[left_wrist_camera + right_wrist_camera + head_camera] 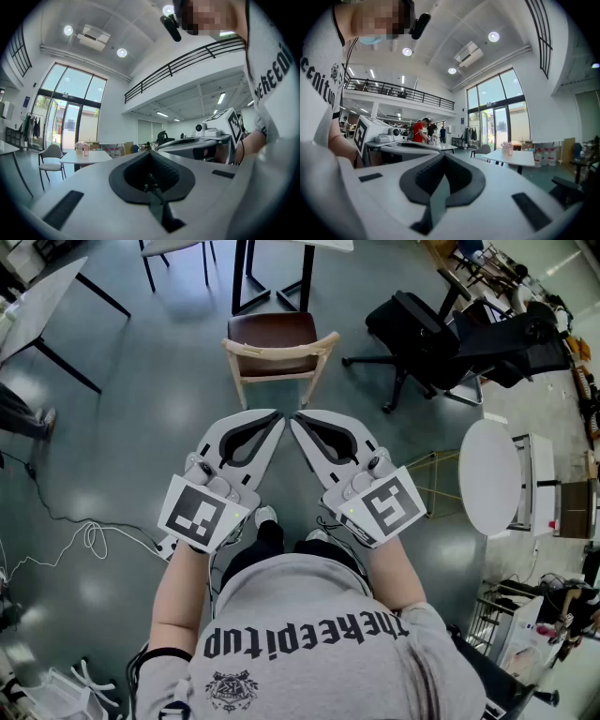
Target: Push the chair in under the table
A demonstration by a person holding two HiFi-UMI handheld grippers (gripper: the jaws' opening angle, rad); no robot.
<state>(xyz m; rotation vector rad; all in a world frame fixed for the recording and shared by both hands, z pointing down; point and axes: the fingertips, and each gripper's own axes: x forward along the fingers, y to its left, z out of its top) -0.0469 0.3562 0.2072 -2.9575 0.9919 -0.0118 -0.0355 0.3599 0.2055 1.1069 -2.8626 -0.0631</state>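
Observation:
In the head view, a chair (274, 341) with a brown seat and a pale wooden backrest stands on the grey floor, its back towards me. Beyond it is the white table (314, 243) on black legs, and the seat is out from under it. My left gripper (277, 415) and right gripper (294, 417) are held side by side just short of the backrest, tips almost meeting, touching nothing. Both are shut and empty. The left gripper view shows its jaws (150, 152) closed, as does the right gripper view (443, 155).
A black office chair (441, 334) stands to the right of the wooden chair. A round white table (489, 476) is at the right and another white table (42, 296) at the far left. Cables (84, 540) lie on the floor at the left.

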